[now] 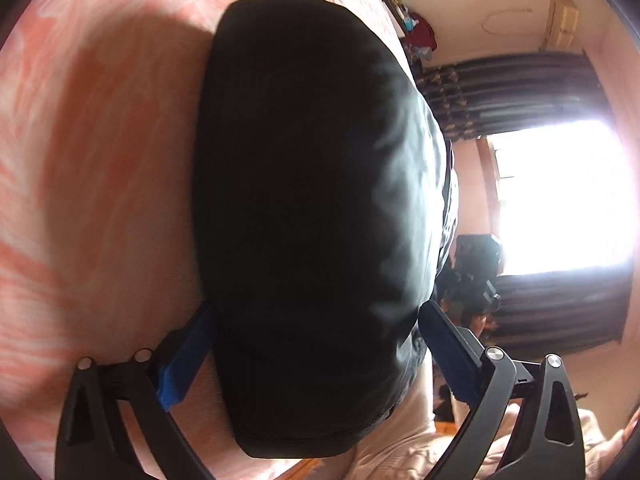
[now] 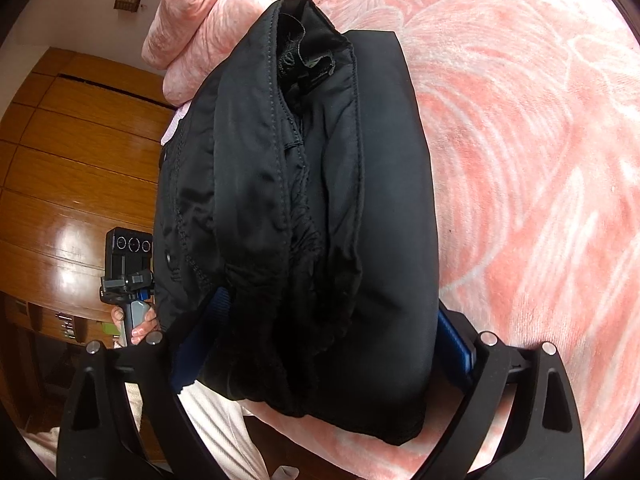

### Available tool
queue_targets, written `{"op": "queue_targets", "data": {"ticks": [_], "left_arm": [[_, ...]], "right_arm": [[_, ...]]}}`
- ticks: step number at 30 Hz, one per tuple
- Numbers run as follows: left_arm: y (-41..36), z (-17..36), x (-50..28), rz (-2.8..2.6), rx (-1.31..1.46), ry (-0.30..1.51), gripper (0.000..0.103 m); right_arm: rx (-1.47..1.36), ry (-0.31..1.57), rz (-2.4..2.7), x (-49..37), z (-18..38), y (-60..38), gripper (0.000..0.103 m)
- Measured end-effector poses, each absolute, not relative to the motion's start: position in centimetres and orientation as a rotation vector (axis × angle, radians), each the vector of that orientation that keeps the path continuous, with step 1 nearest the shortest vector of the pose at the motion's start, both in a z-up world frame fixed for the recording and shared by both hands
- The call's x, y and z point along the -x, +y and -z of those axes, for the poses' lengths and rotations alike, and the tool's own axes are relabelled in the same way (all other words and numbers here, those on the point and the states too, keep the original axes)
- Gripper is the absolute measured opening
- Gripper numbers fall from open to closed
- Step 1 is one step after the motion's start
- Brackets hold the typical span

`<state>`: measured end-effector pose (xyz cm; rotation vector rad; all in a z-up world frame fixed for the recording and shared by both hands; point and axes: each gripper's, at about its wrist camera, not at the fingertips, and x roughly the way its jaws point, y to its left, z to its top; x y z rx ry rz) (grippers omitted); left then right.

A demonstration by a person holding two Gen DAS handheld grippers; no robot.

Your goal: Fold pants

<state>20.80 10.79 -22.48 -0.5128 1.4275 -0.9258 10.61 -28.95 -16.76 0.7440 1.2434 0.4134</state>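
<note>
The black pants [image 1: 312, 208] are folded into a thick bundle over the pink bed cover. In the left wrist view my left gripper [image 1: 316, 344] has its blue pads on both sides of the bundle and is shut on it. In the right wrist view the pants [image 2: 312, 216] show their waistband, seams and inner label at the top. My right gripper [image 2: 324, 340] is shut on the other side of the same bundle, its blue pads pressed into the cloth. The left gripper's handle and the hand holding it [image 2: 132, 296] show at the left of that view.
The pink patterned bed cover [image 2: 540, 160] spreads to the right, with a bunched pink blanket [image 2: 208, 28] at the far end. Wooden cabinet doors [image 2: 72, 152] stand on the left. A bright window [image 1: 560, 196] with dark curtains lies beyond the bed.
</note>
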Motion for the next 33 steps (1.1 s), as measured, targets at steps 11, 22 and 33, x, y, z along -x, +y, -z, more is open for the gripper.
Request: {"op": "queue_targets", "data": {"ticks": [11, 22, 33], "left_arm": [[8.9, 24.6, -22.0, 0.99, 0.627, 1.507, 0.099], [11.2, 24.6, -20.1, 0.899, 0.772, 1.388, 0.053], [9.0, 20.4, -18.6, 0.868, 0.766, 1.245, 0.04]], "right_arm": [[-0.736, 1.24, -0.416, -11.1, 16.7, -27.6, 0.095], [-0.718, 1.195, -0.417, -10.9, 15.4, -27.9, 0.051], [-0.515, 1.054, -0.404, -10.6, 8.0, -27.2, 0.036]]}}
